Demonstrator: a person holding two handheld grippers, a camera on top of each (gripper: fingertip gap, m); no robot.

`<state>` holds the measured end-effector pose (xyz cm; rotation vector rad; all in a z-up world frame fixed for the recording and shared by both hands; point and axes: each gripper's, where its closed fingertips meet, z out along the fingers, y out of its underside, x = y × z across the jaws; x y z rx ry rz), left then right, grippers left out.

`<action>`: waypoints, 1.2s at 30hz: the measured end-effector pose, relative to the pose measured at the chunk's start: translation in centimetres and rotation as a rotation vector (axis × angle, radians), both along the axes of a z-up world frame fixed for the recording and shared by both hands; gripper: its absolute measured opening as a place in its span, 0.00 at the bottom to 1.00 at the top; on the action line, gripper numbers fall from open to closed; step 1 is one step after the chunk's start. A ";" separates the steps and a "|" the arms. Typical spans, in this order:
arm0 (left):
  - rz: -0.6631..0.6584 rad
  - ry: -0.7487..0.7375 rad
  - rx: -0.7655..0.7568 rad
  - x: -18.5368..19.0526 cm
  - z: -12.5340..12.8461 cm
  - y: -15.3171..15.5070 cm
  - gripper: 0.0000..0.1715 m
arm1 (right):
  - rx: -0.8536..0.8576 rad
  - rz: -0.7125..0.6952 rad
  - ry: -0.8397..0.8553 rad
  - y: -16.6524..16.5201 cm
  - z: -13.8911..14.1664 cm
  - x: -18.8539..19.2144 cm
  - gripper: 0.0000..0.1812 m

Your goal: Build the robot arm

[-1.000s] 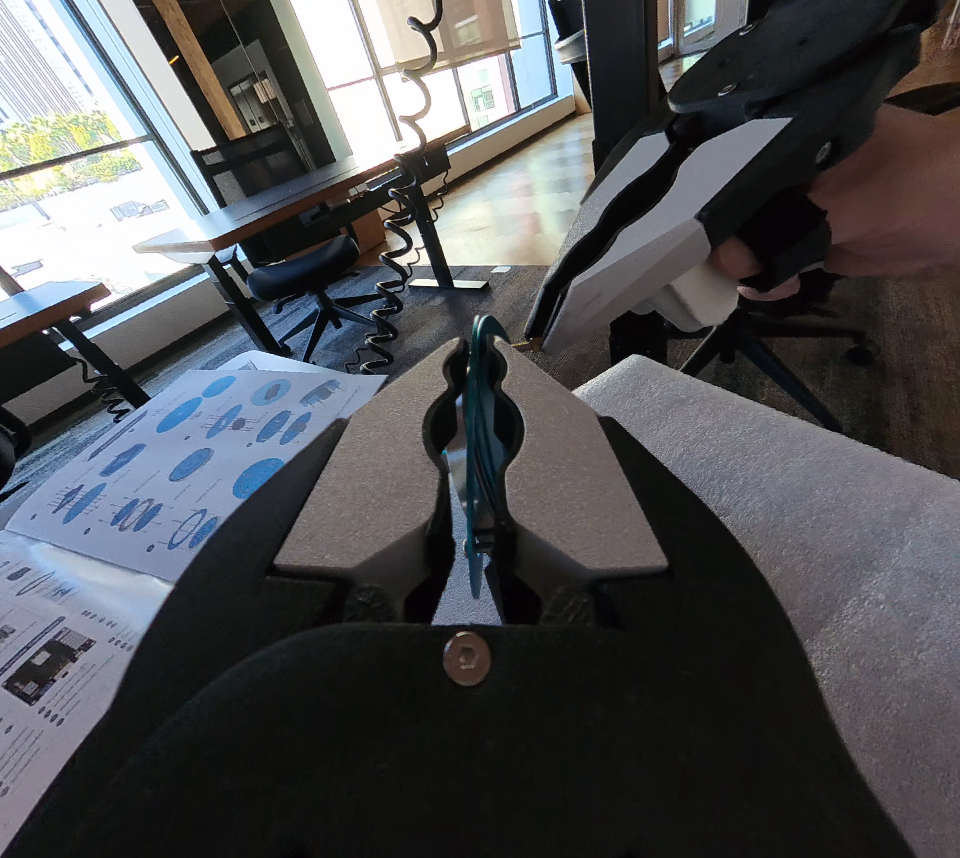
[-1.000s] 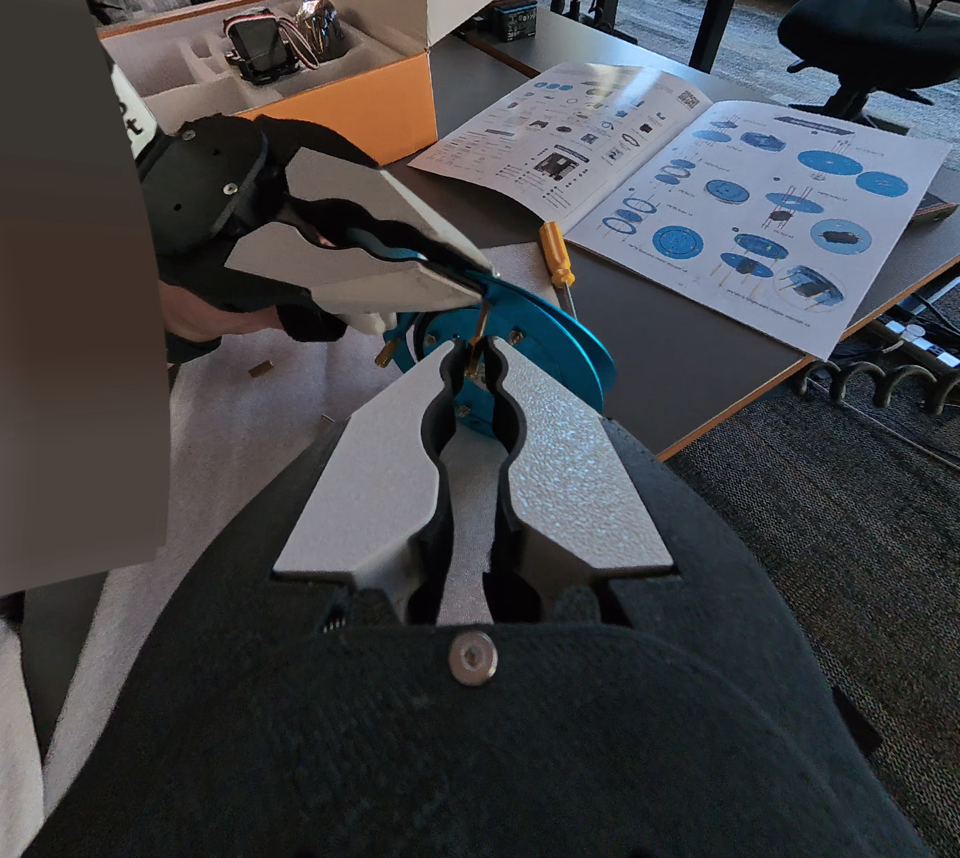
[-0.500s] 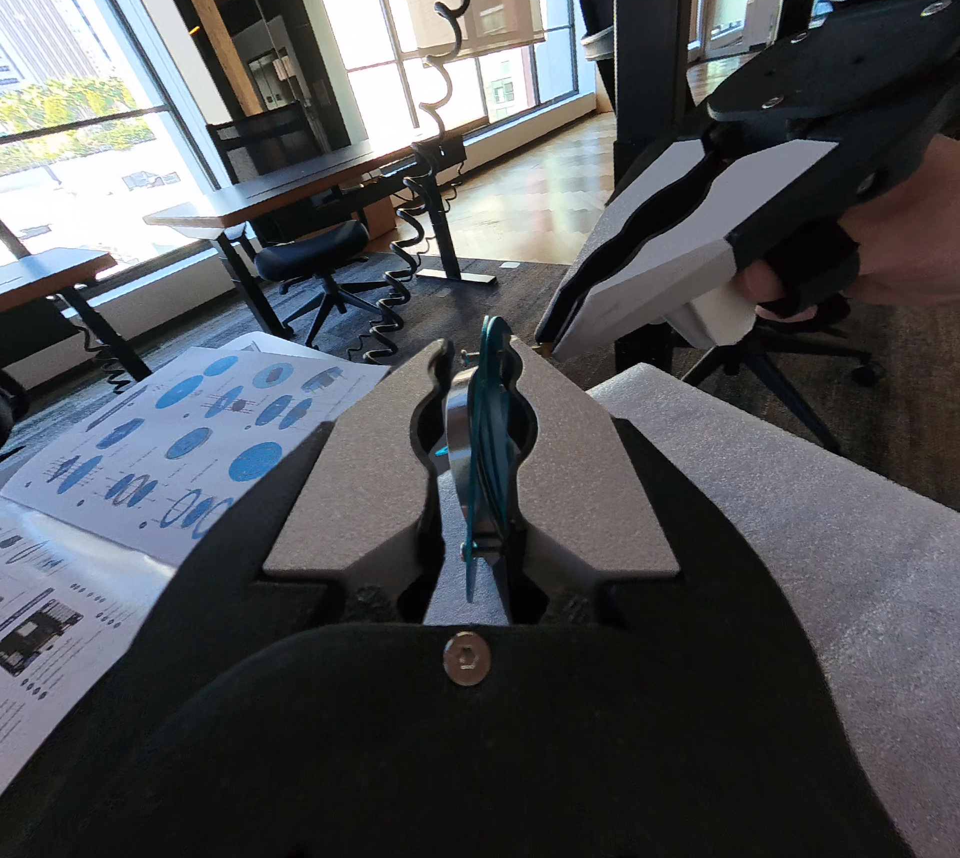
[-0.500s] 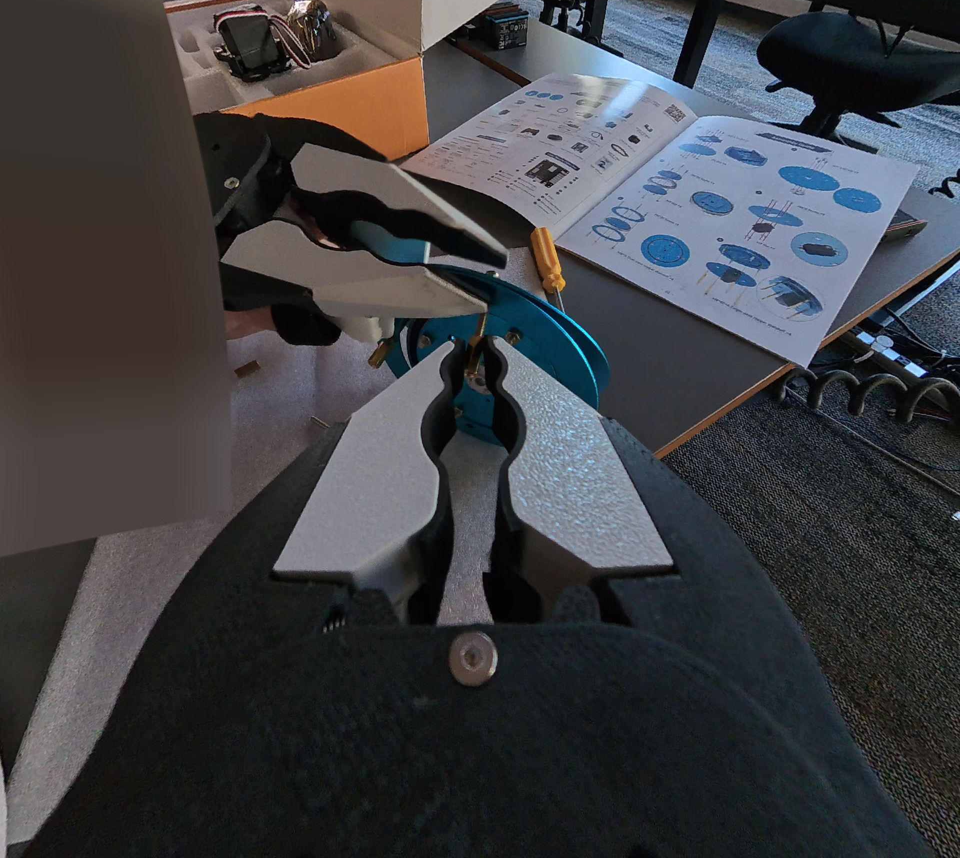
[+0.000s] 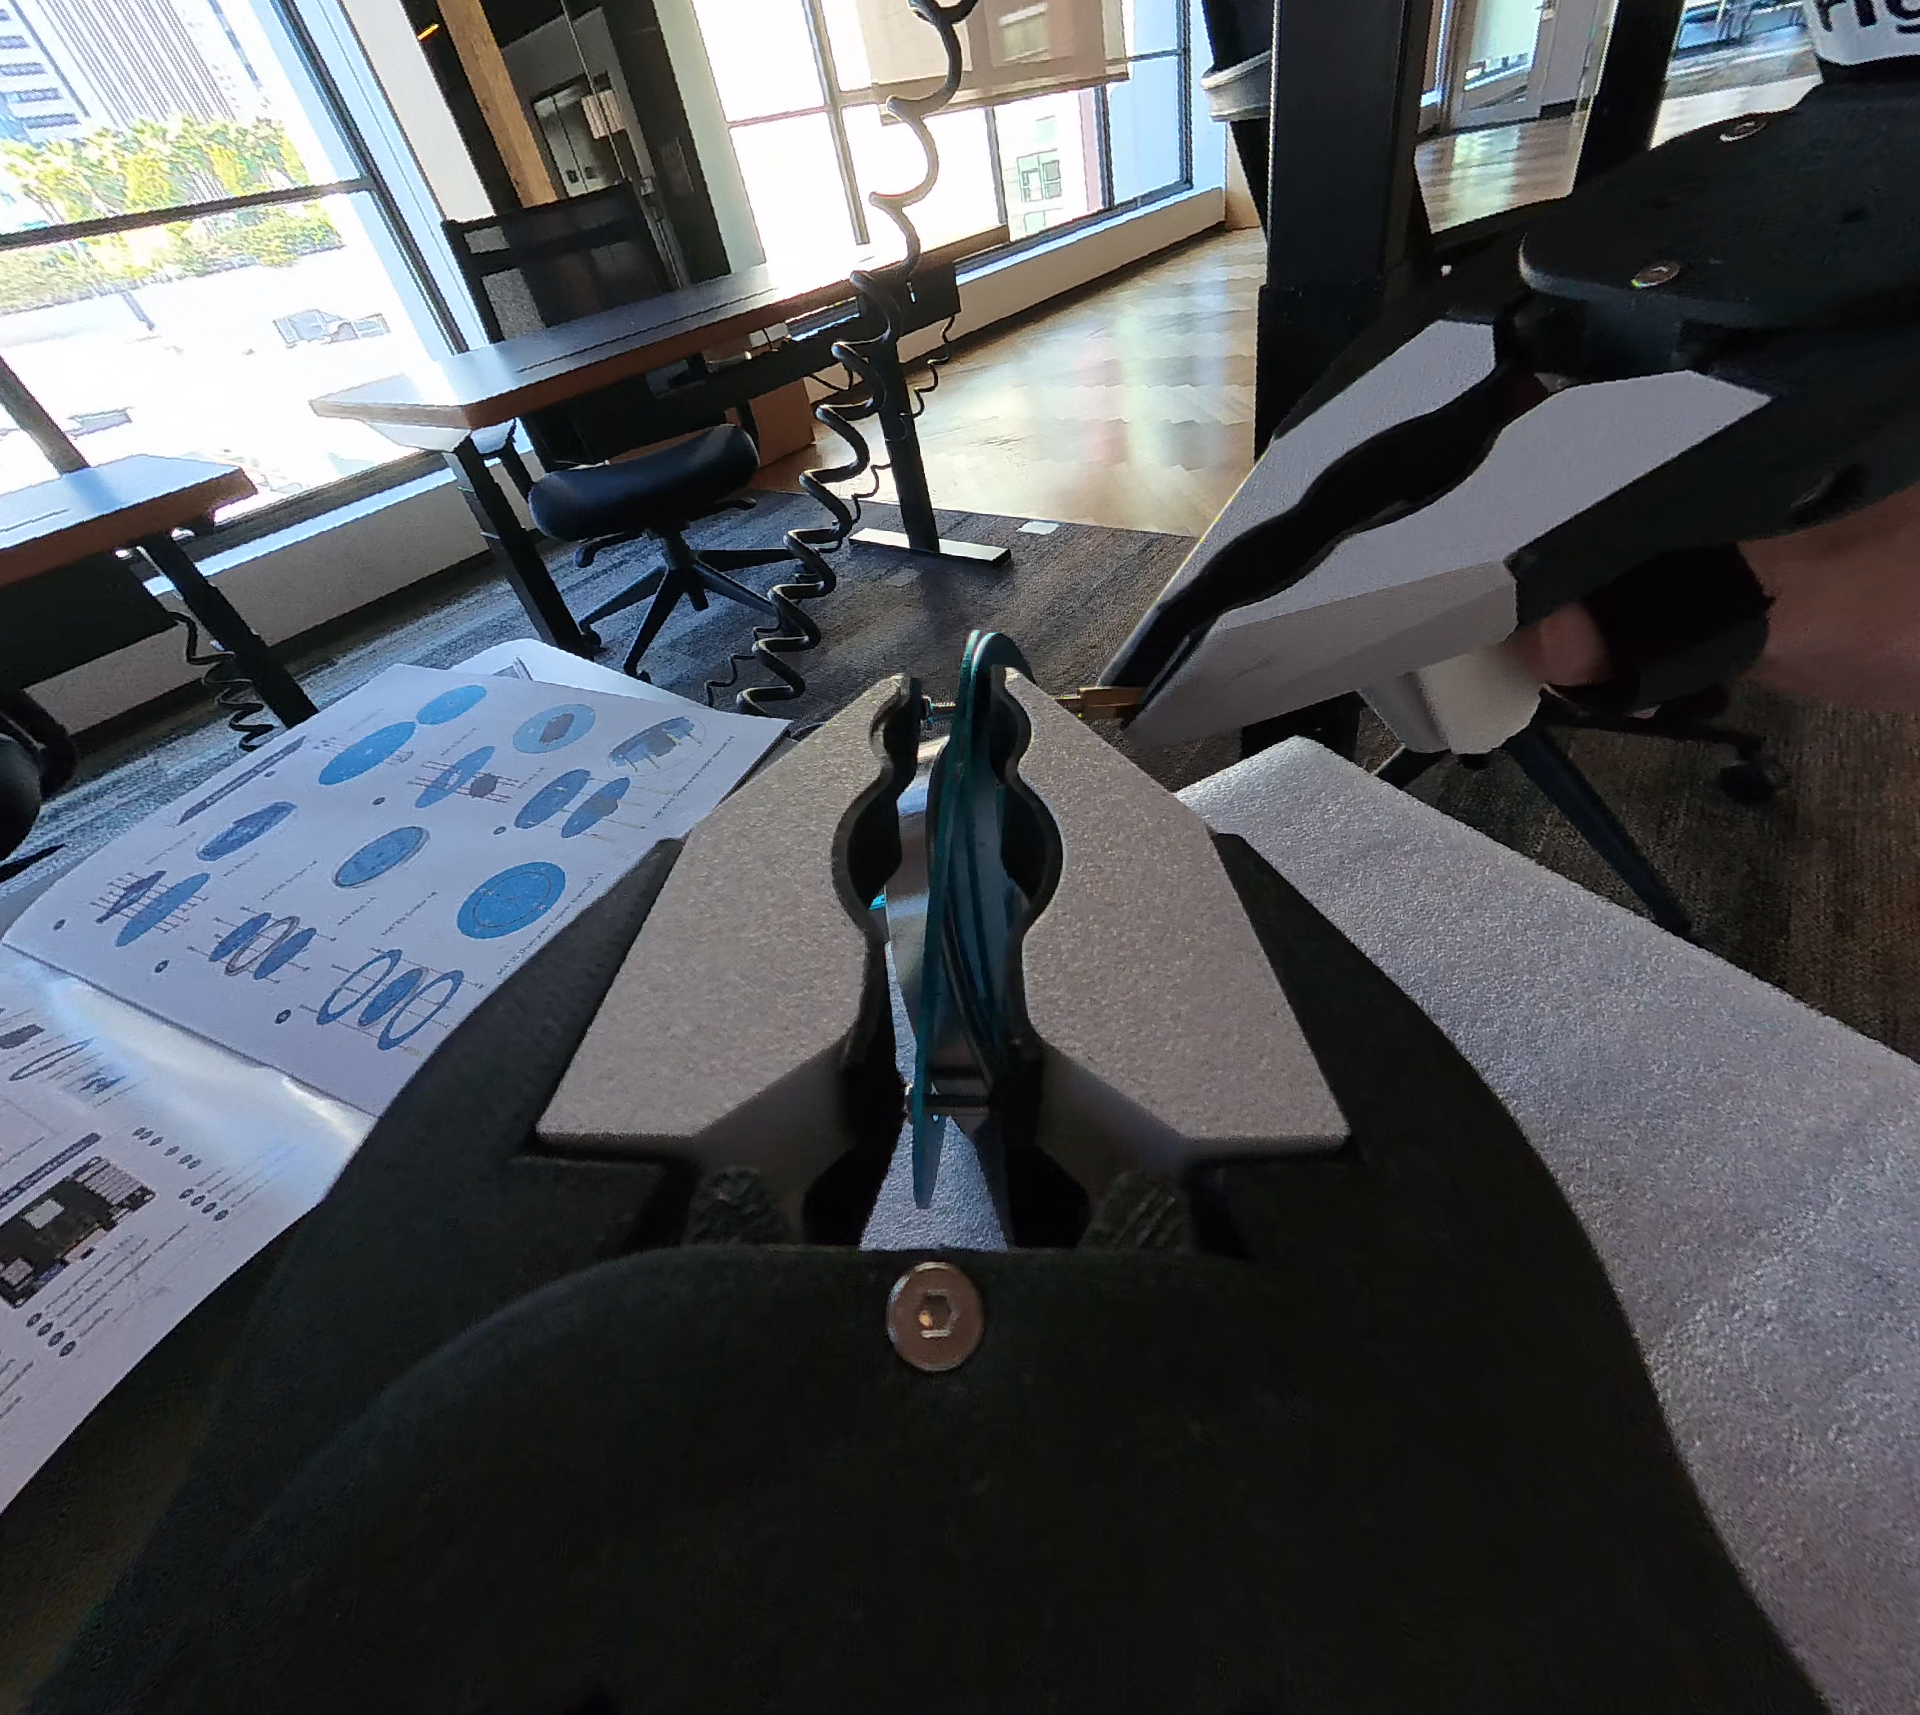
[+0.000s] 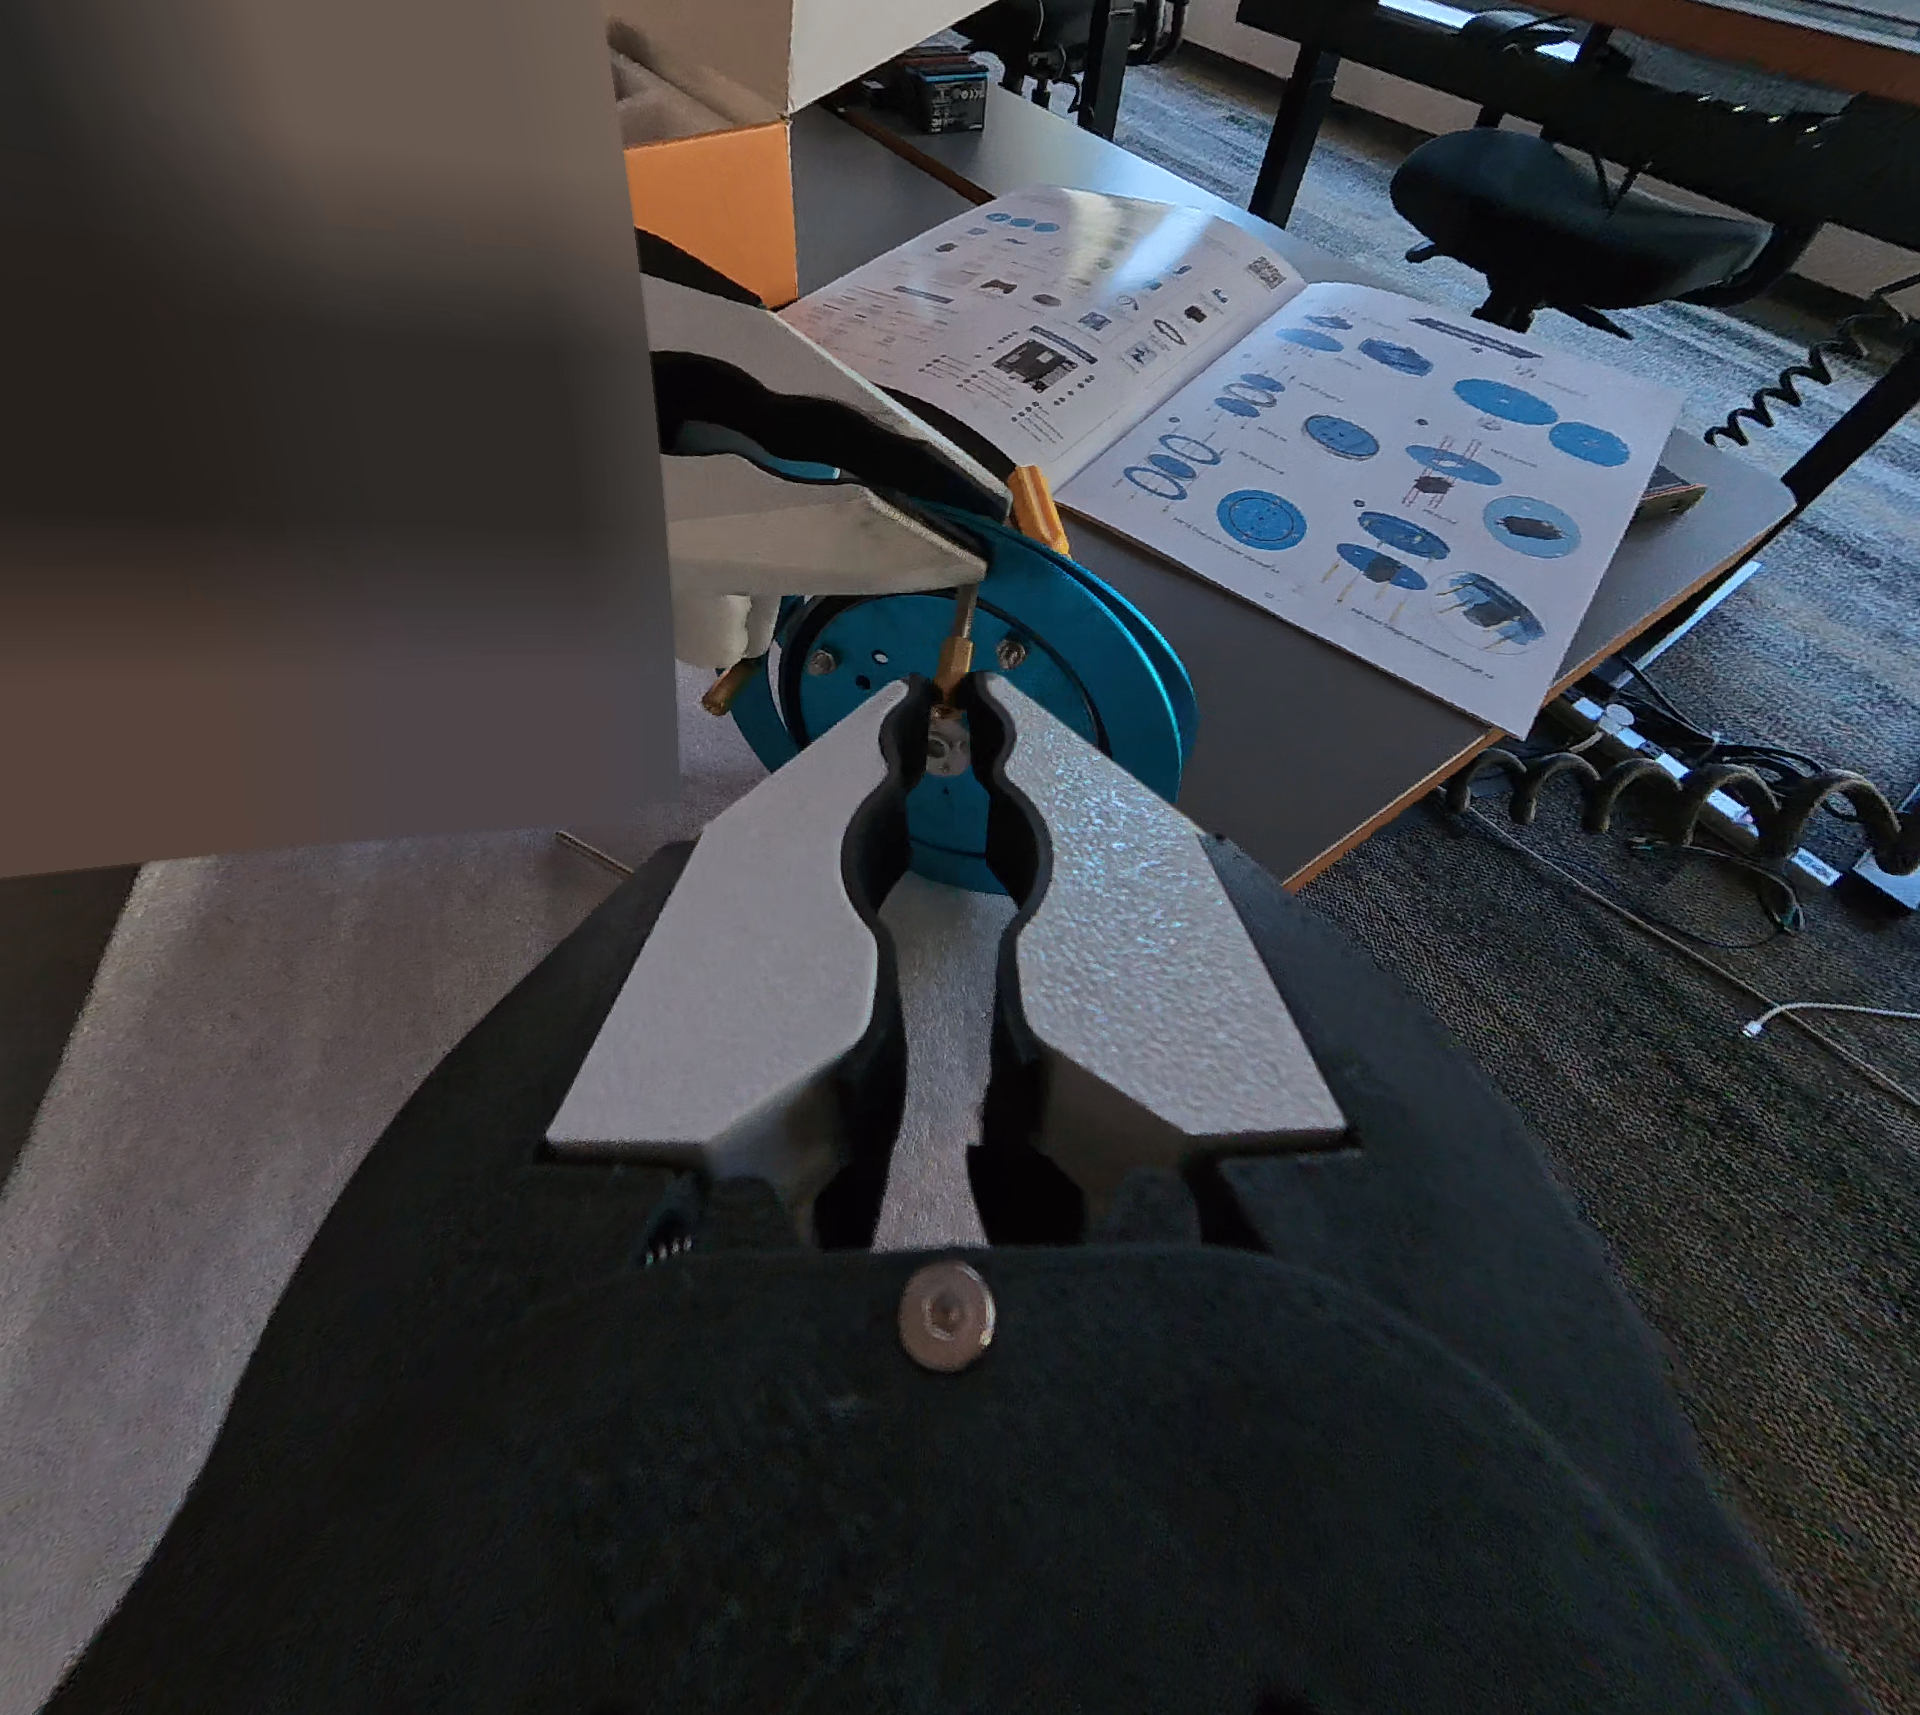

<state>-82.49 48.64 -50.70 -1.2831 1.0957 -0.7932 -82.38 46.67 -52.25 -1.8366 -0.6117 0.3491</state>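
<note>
The left tool (image 5: 961, 709) was clamped edge-on around the blue disc assembly (image 6: 1049, 678), held above the foam sheet (image 5: 1558, 1094). Just right, the right tool (image 6: 943, 697) pinched a brass standoff (image 6: 951, 663), its axis pointing into the disc's face.

Disc (image 6: 1081, 668): teal blue. Peg (image 6: 951, 663): brass. Box (image 6: 712, 205): orange. Booklet (image 6: 1351, 460): white, blue diagrams. Foam sheet (image 5: 1558, 1042): white. Carpet (image 6: 1610, 1094): dark grey.
</note>
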 end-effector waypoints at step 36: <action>0.035 -0.008 0.000 -0.1 0.0 0.1 0.06 | -0.557 0.154 1.267 -0.4 0.3 -0.2 0.02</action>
